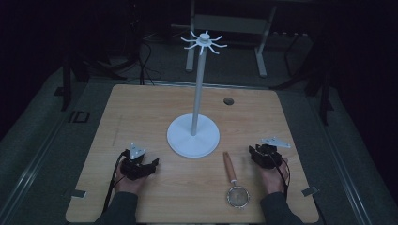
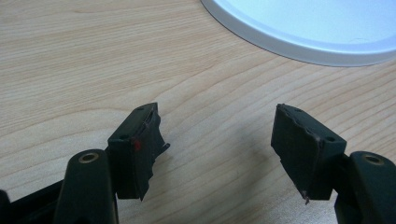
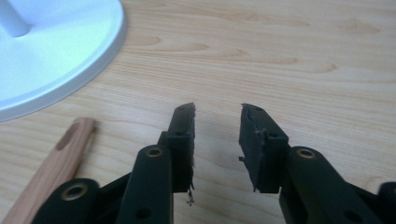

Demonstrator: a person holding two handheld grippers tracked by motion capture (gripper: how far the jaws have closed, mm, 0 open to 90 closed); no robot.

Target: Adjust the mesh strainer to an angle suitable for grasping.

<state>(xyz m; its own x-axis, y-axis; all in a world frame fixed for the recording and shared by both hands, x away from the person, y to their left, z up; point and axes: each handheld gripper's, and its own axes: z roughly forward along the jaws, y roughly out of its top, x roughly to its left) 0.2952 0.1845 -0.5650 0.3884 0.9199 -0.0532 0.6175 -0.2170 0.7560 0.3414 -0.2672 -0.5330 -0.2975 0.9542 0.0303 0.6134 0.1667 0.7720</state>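
Beside the right gripper (image 1: 257,154) lies a strainer (image 1: 233,180).

One strainer (image 1: 233,180), one hook stand (image 1: 194,134)

- The high view is dim; beyond the table (image 1: 141,108) the room falls to near black.
- The white stand (image 1: 193,136) is the brightest thing there, without glare.
- Both gripper views are much brighter, evenly lit from above.
- Soft shadows lie on the wood under the jaws.
- In the left gripper view the stand's base (image 2: 303,28) looks pale blue and slightly soft.
- The near jaw parts are blurred; the wood grain is sharp.
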